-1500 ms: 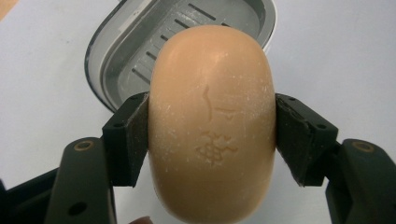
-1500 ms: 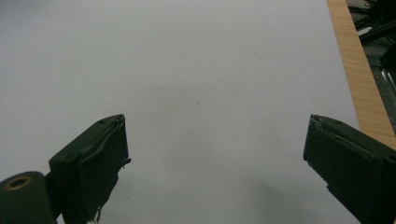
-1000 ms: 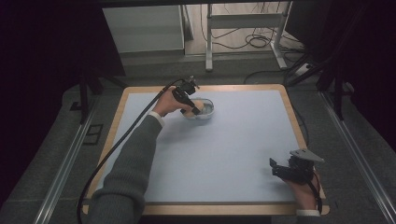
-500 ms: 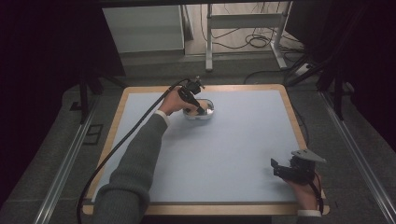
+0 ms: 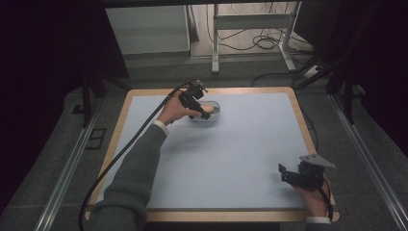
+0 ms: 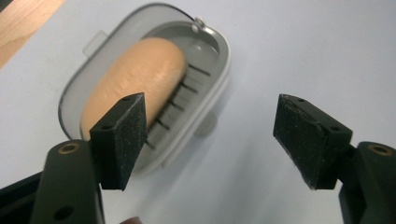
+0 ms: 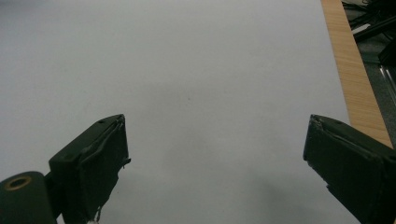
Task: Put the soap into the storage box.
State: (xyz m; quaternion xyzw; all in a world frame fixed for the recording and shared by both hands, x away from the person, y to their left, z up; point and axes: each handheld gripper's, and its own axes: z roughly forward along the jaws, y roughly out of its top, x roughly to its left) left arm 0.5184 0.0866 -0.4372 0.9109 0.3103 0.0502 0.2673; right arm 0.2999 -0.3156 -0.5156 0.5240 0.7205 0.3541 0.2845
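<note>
An oval grey container (image 6: 212, 70) sits on the light-blue mat at the far middle (image 5: 214, 115). A tan, roll-shaped thing (image 6: 140, 79) lies inside it on a slatted insert. My left gripper (image 6: 209, 112) hovers just above and beside the container (image 5: 206, 114). Its jaws have just been opening and nothing is between the pads (image 6: 123, 135). My right gripper (image 7: 215, 130) stands open over bare mat near the front right corner (image 5: 285, 173), with nothing between its fingers.
The mat (image 5: 231, 159) covers a wooden table whose edge (image 7: 355, 79) runs along the right. A black cable (image 5: 120, 159) trails from the left gripper across the left side. Table legs and loose cables (image 5: 260, 43) lie on the floor beyond.
The left hand has shifted slightly to the right over the container, and the tan thing inside now shows. The right gripper has not moved.
</note>
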